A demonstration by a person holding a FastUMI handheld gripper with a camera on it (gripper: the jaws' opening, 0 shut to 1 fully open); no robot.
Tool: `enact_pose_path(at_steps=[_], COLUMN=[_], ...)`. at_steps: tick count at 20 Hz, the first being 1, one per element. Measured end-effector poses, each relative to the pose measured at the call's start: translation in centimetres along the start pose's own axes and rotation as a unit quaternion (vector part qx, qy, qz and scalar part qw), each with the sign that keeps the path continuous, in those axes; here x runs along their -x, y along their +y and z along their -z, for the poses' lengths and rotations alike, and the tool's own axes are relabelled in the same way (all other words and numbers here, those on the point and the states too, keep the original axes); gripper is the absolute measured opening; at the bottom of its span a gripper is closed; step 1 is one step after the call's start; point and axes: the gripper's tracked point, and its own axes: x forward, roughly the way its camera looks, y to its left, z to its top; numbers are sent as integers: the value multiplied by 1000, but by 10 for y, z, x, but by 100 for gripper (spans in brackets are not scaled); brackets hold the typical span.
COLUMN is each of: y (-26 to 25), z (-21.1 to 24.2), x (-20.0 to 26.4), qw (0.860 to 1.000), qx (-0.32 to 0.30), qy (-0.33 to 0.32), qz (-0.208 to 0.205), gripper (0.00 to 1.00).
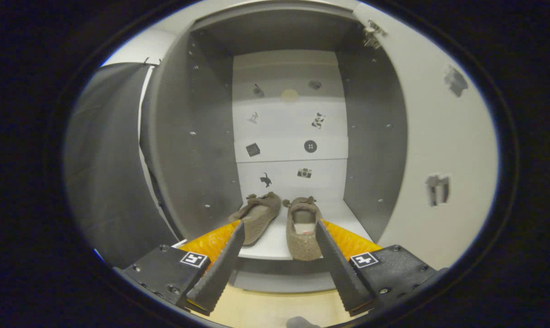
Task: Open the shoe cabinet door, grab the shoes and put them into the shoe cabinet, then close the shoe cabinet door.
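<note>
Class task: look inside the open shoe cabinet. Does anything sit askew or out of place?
The left shoe lies angled, its heel swung outward, while the right shoe points straight in, heel overhanging the shelf edge. The gripper fingers are open, gripping nothing.

The hand-held gripper (279,232) points level and forward, its two fingers (222,269) spread wide apart, gripping nothing.

Fisheye cam on gripper (279,230), facing fwd along jaws, close to open cabinet (202,136) — level w/ bottom shelf (275,243)
</note>
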Motion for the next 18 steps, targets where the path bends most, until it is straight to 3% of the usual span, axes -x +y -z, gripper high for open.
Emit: enact_pose_path(at_steps=[10, 18], y=[-29, -141], z=[29, 53], x=[211, 331], qw=[999, 997], qx=[-2, 20], qy=[-40, -28], qz=[4, 63], gripper=[99, 99])
